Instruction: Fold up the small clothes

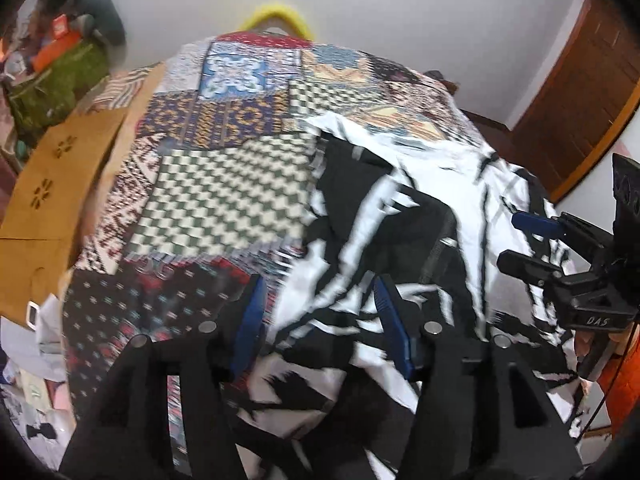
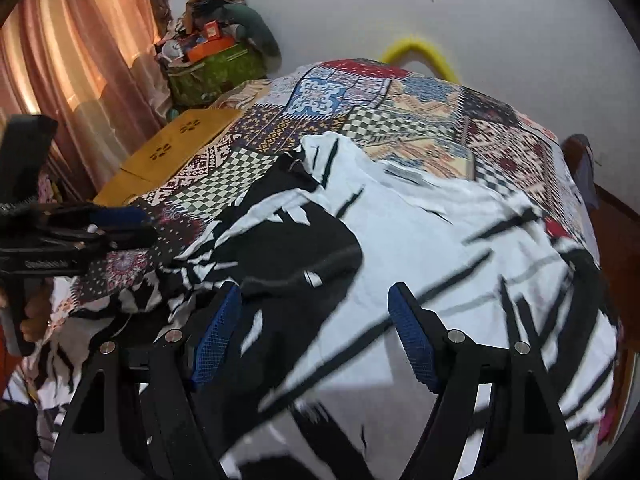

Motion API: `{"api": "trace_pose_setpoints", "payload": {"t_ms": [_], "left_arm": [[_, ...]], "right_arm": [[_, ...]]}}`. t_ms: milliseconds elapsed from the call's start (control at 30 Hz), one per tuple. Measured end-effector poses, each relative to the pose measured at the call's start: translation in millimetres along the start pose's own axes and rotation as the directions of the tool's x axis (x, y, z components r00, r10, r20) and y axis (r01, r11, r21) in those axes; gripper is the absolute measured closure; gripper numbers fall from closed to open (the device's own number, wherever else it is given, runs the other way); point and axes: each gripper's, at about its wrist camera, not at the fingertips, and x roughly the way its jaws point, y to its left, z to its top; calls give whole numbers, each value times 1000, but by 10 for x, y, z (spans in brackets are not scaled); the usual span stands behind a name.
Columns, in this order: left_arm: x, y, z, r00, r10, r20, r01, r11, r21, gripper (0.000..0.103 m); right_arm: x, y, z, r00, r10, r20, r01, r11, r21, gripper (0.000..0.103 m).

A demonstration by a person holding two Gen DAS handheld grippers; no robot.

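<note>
a multicoloured patchwork-print bedspread (image 2: 420,120) covers the bed. a flat tan cardboard box with flower-shaped cutouts (image 2: 176,148) lies at its edge, near a stuffed green bag (image 2: 212,72), peach curtains (image 2: 80,60), a yellow curved tube (image 2: 420,50) and a brown wooden door (image 1: 580,92).

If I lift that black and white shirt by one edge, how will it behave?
The black and white shirt lies creased and bunched on the patchwork bedspread, so it is probably thin and floppy and would drape and sag. It looks light. Its loose layers may unfold when lifted.
</note>
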Motion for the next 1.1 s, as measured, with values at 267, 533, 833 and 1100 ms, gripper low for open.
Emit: {"api": "trace_pose_setpoints", "payload": {"t_ms": [267,533,833,1100], "left_arm": [[636,292,69,995,-37,-96,31,997,-66,48],[851,326,-84,988,-76,-131,71,997,-43,48],[645,257,-99,991,-79,-109,78,997,-18,46],[814,416,-158,988,43,-148,-55,996,-77,45]], "right_arm": [[577,-62,384,999,14,-34,-14,1000,-12,31],[1231,-39,688,988,70,-138,-71,997,-7,86],[1408,323,937,998,4,-61,-11,993,-115,91],[934,395,716,999,45,-14,-46,990,-135,62]]}}
